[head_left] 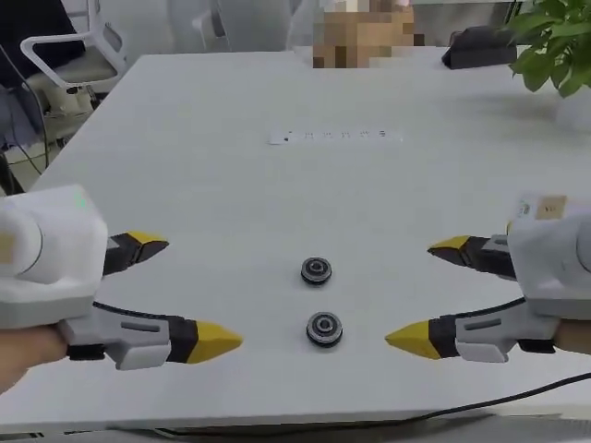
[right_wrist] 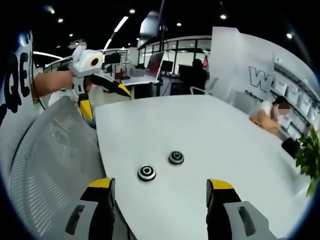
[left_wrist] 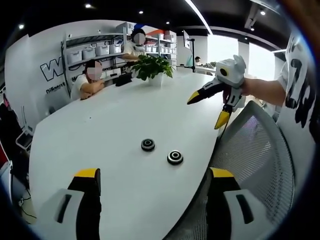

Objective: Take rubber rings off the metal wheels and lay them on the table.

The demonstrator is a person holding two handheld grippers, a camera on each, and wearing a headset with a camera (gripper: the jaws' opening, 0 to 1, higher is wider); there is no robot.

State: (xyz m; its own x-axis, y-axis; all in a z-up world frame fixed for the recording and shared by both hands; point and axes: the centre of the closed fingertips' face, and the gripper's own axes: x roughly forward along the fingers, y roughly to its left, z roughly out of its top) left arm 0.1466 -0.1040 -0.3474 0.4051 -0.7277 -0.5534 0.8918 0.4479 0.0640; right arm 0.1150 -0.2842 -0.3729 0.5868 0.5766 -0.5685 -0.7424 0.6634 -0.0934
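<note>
Apparently both wheels [head_left: 323,329] lie flat, axles upward, on the table [head_left: 231,185]

Bright, even light falls from ceiling spots [right_wrist: 132,11] and a strip light [left_wrist: 200,15]. The pale table [head_left: 231,203] carries a small soft shadow under each wheel [head_left: 323,329]. The head view is slightly soft; both gripper views bow heavily toward the edges.

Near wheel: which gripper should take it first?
Right, marginally: in the head view the right gripper sits a little closer to the near wheel than the left gripper. Both are open and face it.
</note>
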